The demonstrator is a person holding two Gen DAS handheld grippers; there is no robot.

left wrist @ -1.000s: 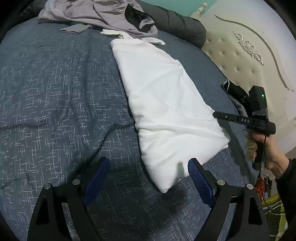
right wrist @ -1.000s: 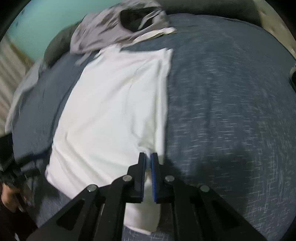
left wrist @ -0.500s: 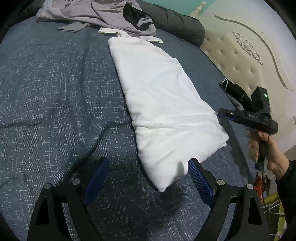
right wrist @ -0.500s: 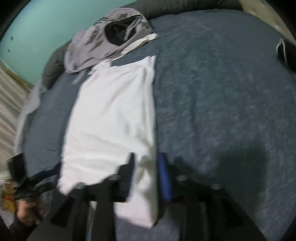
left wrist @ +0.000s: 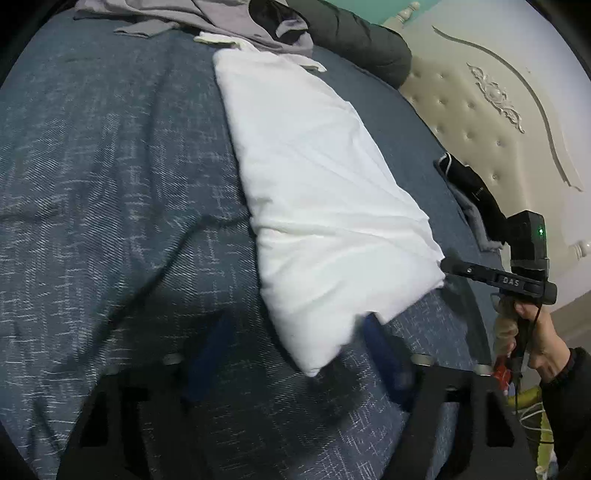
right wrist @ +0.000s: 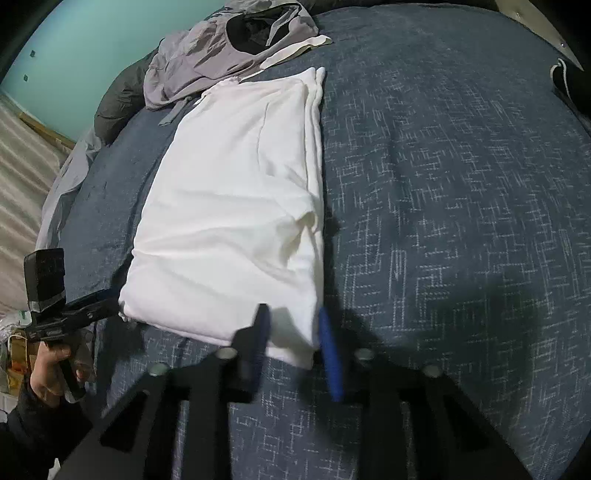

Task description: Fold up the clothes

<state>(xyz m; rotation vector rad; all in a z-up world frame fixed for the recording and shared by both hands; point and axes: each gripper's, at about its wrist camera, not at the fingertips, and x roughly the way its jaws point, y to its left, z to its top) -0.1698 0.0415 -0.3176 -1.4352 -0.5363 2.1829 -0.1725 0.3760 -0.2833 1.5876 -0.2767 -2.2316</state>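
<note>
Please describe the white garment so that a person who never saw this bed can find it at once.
The dark blue bedspread covers the bed. In its middle lies the white garment, folded into a long strip. Alone it is white and tidy; the grey clothes beyond its far end lie crumpled.

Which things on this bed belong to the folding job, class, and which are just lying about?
In the job:
- white garment, folded long
- left gripper, jaws closing around its near corner
- right gripper, jaws closing around the other near corner

Lying about:
- grey clothes pile
- dark pillow
- black item by the headboard
</note>
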